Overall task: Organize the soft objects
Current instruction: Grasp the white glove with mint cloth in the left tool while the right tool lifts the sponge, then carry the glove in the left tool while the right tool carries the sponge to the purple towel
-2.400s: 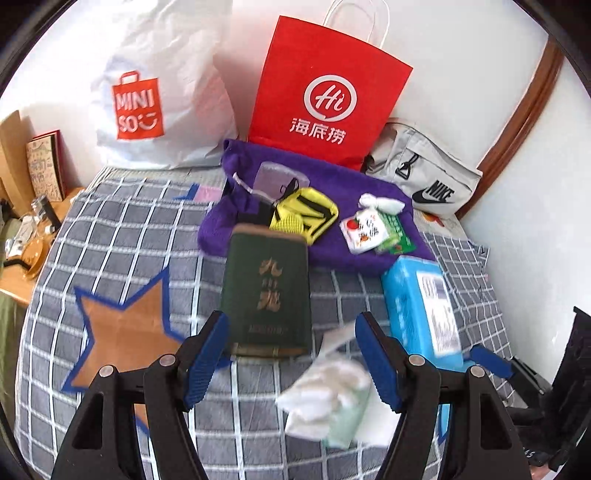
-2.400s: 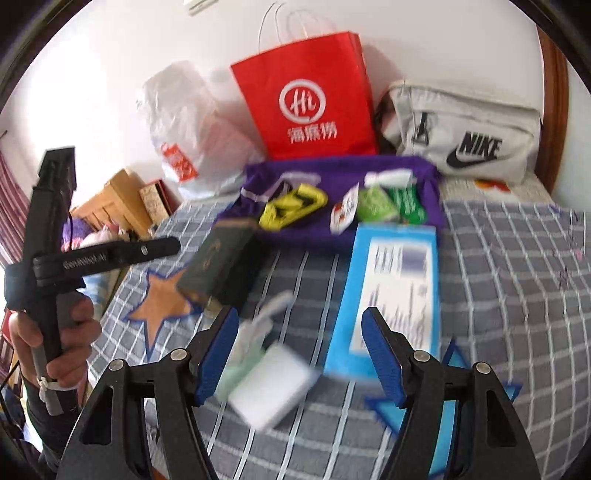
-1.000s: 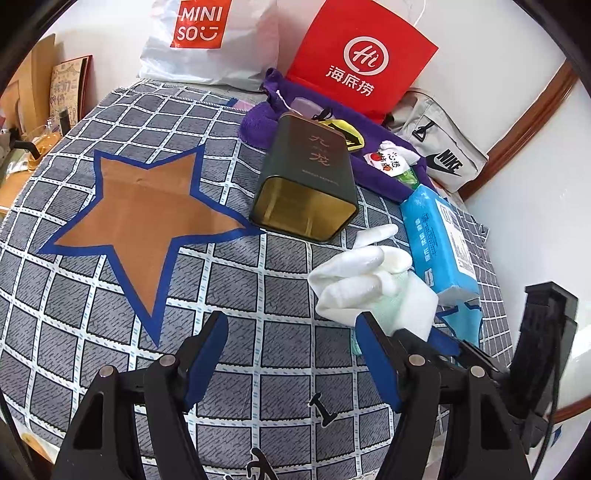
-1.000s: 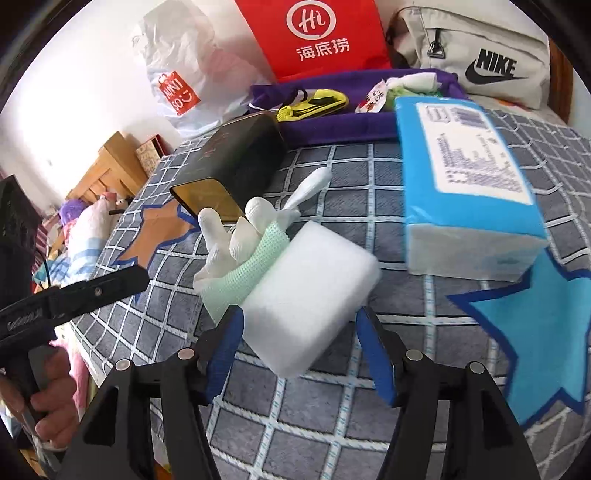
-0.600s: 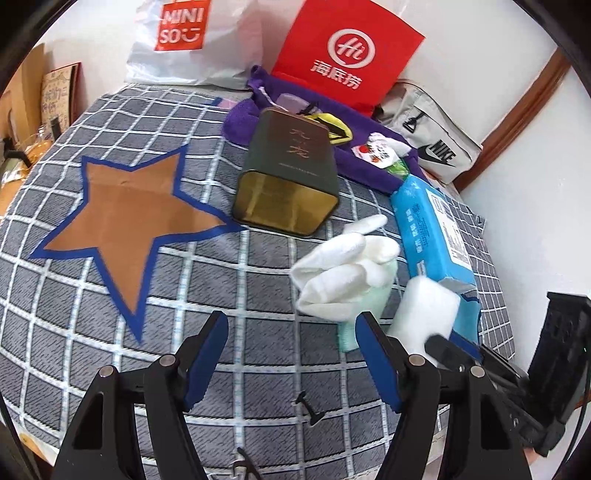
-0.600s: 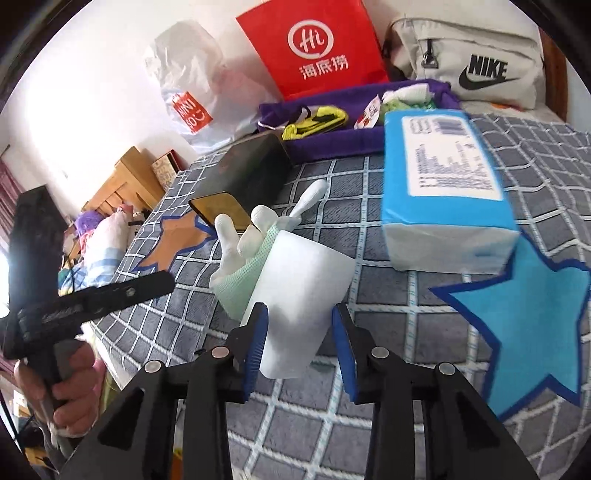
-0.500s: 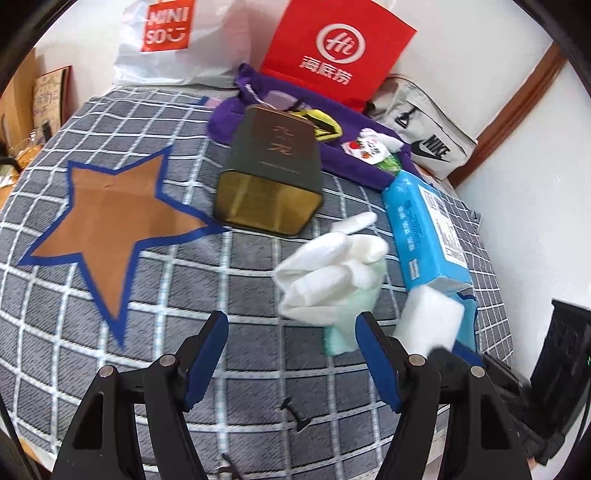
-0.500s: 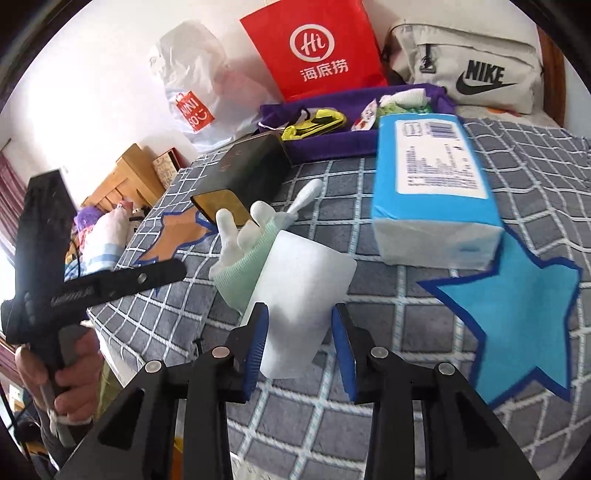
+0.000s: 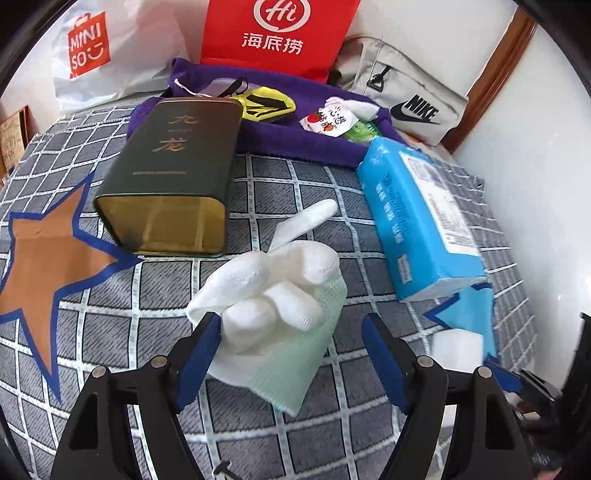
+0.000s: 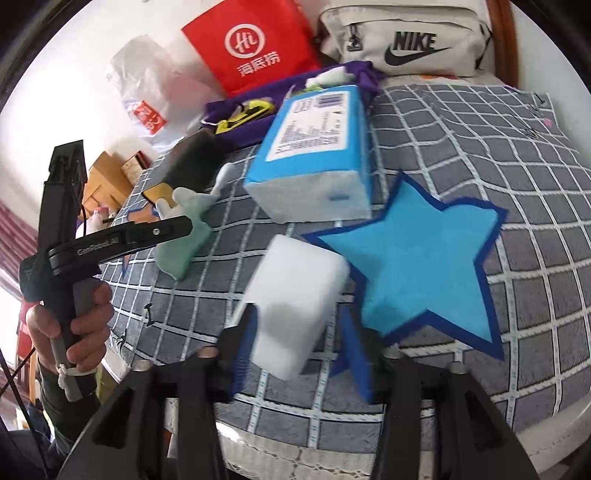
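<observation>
A white and mint-green glove [image 9: 284, 317] lies crumpled on the grey checked bedspread [image 9: 147, 295]. My left gripper [image 9: 291, 321] straddles it, jaws opening, the left pad at the glove's edge and the right pad clear of it. A white sponge block [image 10: 295, 291] sits between the blurred jaws of my right gripper [image 10: 299, 314], which are opening; a gap shows at its right pad. The sponge [image 9: 458, 347] also shows at the left wrist view's right edge. It is beside the blue star patch [image 10: 417, 258].
A green tin [image 9: 170, 173] lies open-ended behind the glove, a blue tissue pack [image 9: 417, 221] to its right. Further back are a purple cloth [image 9: 295, 144] with small items, a red bag [image 9: 277, 33], a Miniso bag [image 9: 103, 55] and a Nike bag [image 9: 406, 103]. A hand [image 10: 74, 314] holds the left gripper's handle.
The left gripper has come forward over the glove, which now lies between its jaws. The right gripper carried the squeezed sponge rightward to the blue star, and its jaws have widened.
</observation>
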`<state>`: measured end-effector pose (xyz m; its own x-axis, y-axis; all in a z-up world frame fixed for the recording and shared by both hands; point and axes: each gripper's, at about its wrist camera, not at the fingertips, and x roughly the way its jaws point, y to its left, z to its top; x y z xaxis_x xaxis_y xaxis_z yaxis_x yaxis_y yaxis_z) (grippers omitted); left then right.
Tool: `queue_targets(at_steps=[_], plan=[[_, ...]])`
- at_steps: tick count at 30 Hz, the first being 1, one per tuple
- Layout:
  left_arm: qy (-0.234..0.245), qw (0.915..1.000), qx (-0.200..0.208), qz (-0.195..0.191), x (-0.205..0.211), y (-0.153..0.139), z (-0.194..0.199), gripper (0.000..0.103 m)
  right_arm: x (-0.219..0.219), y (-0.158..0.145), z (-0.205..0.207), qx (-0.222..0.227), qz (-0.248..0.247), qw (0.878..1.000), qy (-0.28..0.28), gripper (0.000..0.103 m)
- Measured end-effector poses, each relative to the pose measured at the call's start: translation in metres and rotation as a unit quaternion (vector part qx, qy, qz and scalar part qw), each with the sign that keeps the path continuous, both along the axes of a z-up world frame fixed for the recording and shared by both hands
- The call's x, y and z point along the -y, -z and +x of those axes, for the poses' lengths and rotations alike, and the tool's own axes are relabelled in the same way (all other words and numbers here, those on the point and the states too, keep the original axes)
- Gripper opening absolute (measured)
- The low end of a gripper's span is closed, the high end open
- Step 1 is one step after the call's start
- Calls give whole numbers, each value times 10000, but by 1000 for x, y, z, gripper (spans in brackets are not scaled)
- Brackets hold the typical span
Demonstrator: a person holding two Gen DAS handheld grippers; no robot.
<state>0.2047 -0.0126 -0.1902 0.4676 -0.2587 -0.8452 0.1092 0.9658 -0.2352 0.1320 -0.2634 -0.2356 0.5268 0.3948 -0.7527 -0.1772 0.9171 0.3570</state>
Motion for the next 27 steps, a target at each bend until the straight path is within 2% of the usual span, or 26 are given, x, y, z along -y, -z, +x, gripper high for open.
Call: queue_targets(at_steps=[2,5,7,9,12,15,16,20,27], plan=[[-130,9998,9,115,1,4,3,75,-2,0,-4,45,-50,10000,40,71],[-368,9993,76,-39,-5,7,4,71,-9,0,-9,146,-58,9998,122,78],[-447,9989,133,-24,-8,6,3,60,-13,1,-9,182,-34,9997,158,79],[-524,9984,167,-139,-14,6,2,38,-21,3,-7,198,-81,9996,202,79],[-580,9973,68,-449,-28,7,0,24,-31,9,-3,235,-173,9991,302,79],[-533,9962,22,-694,-37,5,-6,19,-37,19,3,186,-430,9977,491,72],[-516,9963,33,-692,-36,4,-8,19,-37,19,2,281,-506,9969,528,63],[-463,9975,158,-506,-37,-4,-19,19,-39,14,0,388,-657,9962,413,61],[-533,9966,312,-537,-44,-18,-36,19,-34,-7,-11,597,-737,9949,349,61]])
